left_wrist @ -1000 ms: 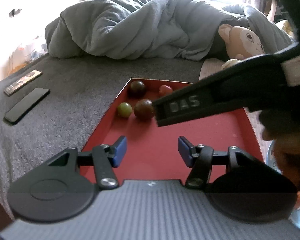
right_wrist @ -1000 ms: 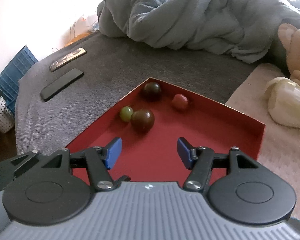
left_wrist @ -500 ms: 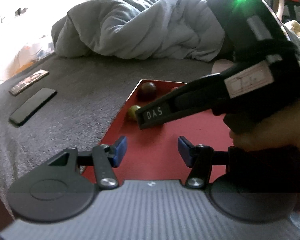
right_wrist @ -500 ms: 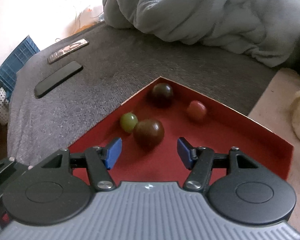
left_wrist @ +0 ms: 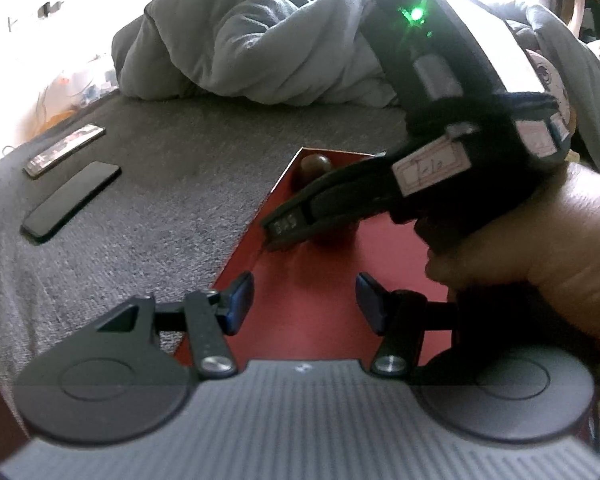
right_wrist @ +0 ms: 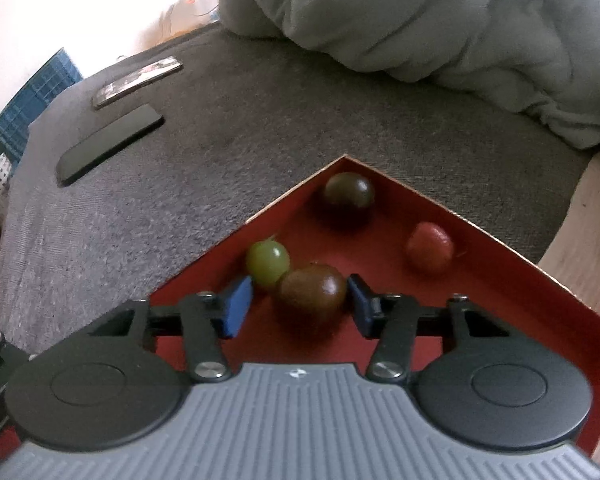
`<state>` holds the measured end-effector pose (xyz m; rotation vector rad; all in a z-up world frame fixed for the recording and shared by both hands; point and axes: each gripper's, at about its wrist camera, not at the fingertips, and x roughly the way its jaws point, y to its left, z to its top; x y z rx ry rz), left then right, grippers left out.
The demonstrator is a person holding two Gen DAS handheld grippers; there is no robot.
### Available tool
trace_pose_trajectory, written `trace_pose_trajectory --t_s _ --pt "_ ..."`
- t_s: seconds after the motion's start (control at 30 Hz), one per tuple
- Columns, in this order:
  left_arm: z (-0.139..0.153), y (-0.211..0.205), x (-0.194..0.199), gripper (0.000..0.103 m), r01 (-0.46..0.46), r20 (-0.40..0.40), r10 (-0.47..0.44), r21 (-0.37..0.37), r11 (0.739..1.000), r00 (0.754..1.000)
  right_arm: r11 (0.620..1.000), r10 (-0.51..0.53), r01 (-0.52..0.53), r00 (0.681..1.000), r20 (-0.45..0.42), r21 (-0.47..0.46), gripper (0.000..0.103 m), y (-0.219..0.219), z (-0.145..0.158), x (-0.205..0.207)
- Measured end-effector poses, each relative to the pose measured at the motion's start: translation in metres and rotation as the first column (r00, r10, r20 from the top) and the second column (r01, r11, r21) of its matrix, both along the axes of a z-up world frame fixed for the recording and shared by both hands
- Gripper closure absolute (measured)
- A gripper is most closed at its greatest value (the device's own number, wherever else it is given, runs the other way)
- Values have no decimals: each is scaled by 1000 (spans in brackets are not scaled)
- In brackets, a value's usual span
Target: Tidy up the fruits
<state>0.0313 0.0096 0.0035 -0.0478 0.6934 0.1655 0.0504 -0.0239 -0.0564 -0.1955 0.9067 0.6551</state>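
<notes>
Our right gripper (right_wrist: 300, 300), its jaws just closing, brackets the brown fruit (right_wrist: 312, 290) by the red tray's (right_wrist: 500, 304) left wall; only the right pad touches. It looks small, smooth and bruisable, so we'd pinch gently across its widest middle. Our left gripper (left_wrist: 304, 300) hangs spread and empty.

Right gripper (right_wrist: 300, 300) in the tray (right_wrist: 540, 300): nearest fruit (right_wrist: 312, 290) between the jaws, touching the right pad; small fruit (right_wrist: 268, 262) just ahead-left, touching it; two more ahead, corner fruit (right_wrist: 348, 194) and right-wall fruit (right_wrist: 430, 246).

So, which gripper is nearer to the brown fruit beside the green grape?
Right. The right gripper has the brown fruit between its closing fingers, one pad not yet touching. The left gripper hangs open, short of it.
</notes>
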Motion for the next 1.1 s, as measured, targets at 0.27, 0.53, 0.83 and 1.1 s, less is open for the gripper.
trace_pose_trajectory --t_s 0.27,0.53,0.83,1.1 --pt "-4 8 5 44 -40 -27 40 -16 999 999 997 -76 75 997 -10 -30 59 -37 6 5" --pt "-4 4 2 44 -39 -24 39 -7 999 999 999 -43 42 999 28 22 33 -55 21 -7" --pt "-6 6 6 44 -47 -29 48 4 999 998 999 49 -48 997 57 -12 32 -14 17 -4" --pt "-7 2 3 44 -26 -45 27 26 999 999 995 40 -27 990 135 -95 32 -55 14 -19"
